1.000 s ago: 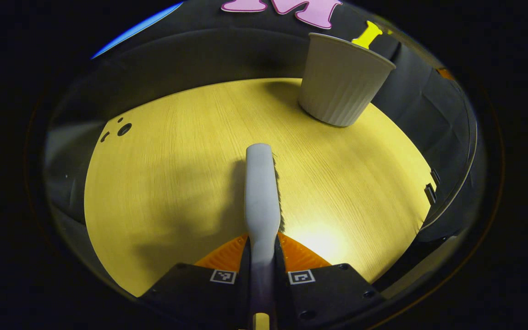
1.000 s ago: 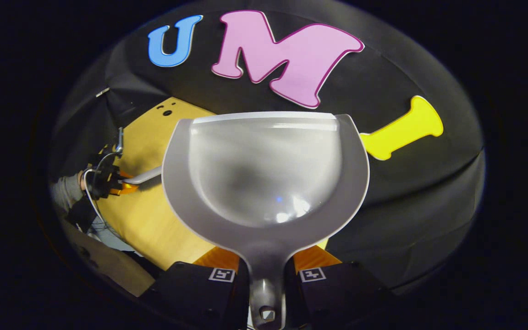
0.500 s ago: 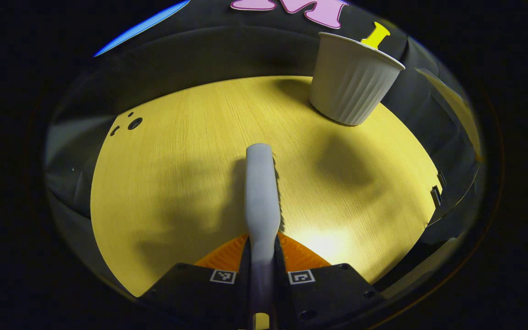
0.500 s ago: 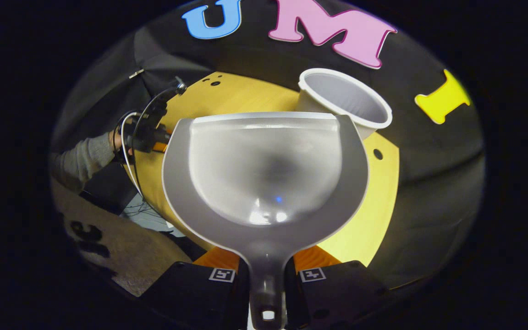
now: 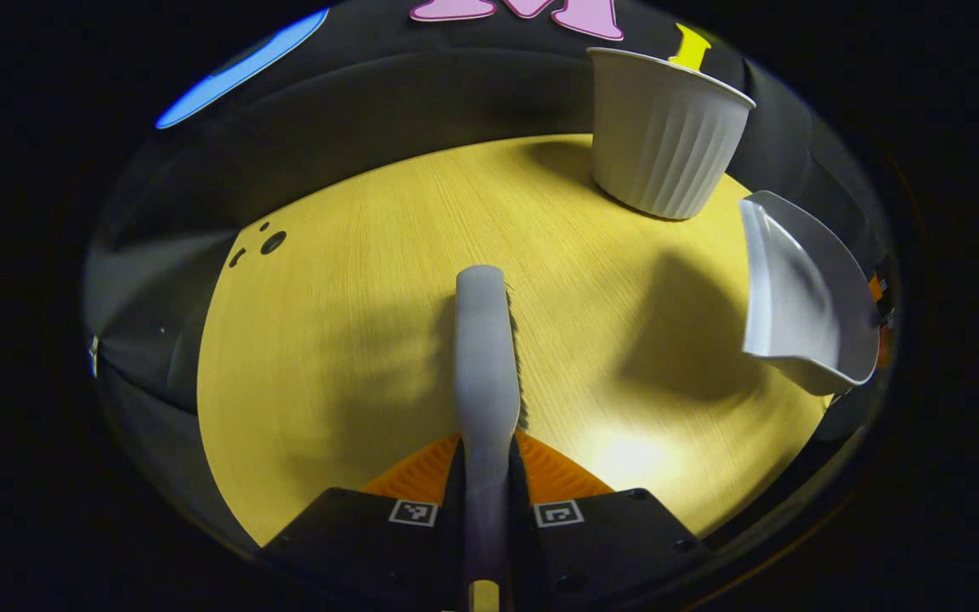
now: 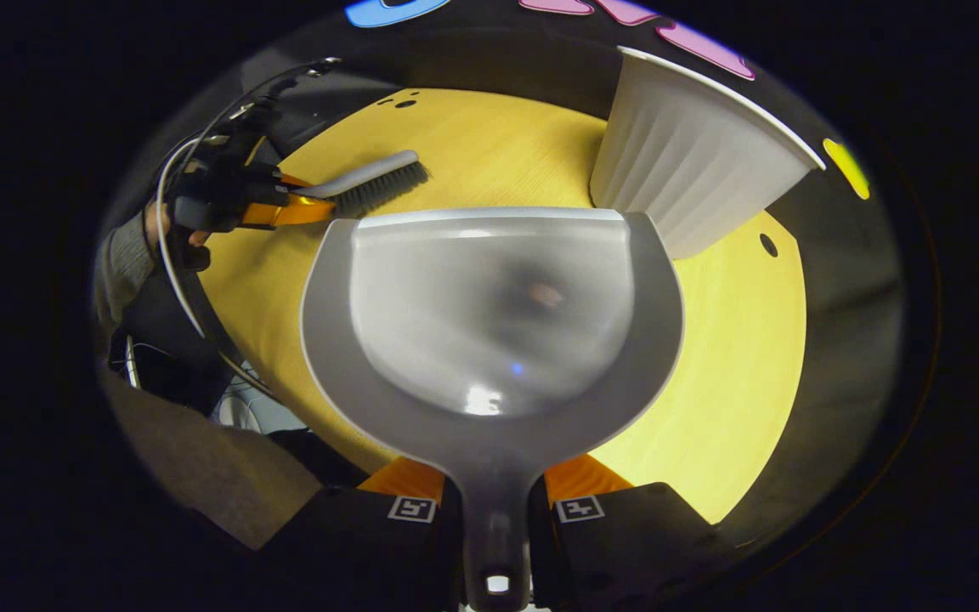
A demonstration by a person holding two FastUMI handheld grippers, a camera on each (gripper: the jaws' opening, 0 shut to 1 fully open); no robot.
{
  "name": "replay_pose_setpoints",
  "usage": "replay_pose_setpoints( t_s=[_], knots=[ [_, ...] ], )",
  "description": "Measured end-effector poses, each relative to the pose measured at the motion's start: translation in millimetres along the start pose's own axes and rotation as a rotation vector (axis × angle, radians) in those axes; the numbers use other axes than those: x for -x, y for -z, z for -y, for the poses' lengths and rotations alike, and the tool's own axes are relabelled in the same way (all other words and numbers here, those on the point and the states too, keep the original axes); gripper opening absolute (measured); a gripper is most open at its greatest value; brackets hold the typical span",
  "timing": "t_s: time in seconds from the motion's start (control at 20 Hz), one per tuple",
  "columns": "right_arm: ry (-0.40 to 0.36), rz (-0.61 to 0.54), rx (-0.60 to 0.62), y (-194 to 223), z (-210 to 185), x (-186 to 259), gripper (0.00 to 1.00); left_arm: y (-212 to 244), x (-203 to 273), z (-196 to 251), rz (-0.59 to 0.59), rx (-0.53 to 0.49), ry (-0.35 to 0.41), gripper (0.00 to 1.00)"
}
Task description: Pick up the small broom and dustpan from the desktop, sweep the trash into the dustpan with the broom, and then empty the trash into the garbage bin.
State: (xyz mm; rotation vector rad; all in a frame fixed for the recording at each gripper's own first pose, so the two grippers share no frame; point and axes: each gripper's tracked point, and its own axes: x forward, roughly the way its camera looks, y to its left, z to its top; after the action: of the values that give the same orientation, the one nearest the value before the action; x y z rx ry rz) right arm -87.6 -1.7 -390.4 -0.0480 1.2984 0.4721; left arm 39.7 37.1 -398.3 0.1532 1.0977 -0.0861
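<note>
- Left gripper [image 5: 486,476] clamped the broom [image 5: 483,340] over the desktop [image 5: 353,280]
- Right gripper [image 6: 494,501] pinched the dustpan [image 6: 489,323] handle, the pan raised beside the garbage bin [image 6: 693,161]

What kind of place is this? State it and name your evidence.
Probably a staged recording booth, not a home: a bare wooden desktop walled by black cloth, holding one ribbed white bin, with hand-held grippers carrying a broom and dustpan.
</note>
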Motion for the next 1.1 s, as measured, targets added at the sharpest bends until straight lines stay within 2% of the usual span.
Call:
replay_pose_setpoints(
  t_s=[0.4, 0.45, 0.5, 0.7, 0.85, 1.0, 1.05, 1.1],
  knots=[
    [0.012, -0.046, -0.003, 8, 6, -54, 0.36, 3, -7, -5, 0.011, -0.045, -0.076, 0.28],
    [0.008, -0.049, -0.013, 9, 6, -56, 0.36, 4, -8, -5, 0.007, -0.051, -0.083, 0.31],
    [-0.002, -0.054, -0.022, 9, 4, -61, 0.36, 5, -9, -5, 0.002, -0.056, -0.087, 0.28],
    [0.012, -0.064, -0.018, 10, 7, -68, 0.36, 11, -11, -2, -0.017, -0.053, -0.088, 0.32],
    [0.019, -0.062, -0.005, 11, 6, -69, 0.36, 12, -8, 2, -0.016, -0.054, -0.070, 0.30],
    [0.009, -0.051, -0.003, 9, 7, -67, 0.38, 7, -7, 7, -0.022, -0.069, -0.045, 0.54],
    [0.004, -0.046, -0.012, 11, 8, -62, 0.40, 7, -3, 8, -0.019, -0.070, -0.043, 0.56],
    [0.000, -0.044, -0.026, 13, 6, -60, 0.35, 6, -3, 8, -0.015, -0.066, -0.042, 0.63]
  ],
)
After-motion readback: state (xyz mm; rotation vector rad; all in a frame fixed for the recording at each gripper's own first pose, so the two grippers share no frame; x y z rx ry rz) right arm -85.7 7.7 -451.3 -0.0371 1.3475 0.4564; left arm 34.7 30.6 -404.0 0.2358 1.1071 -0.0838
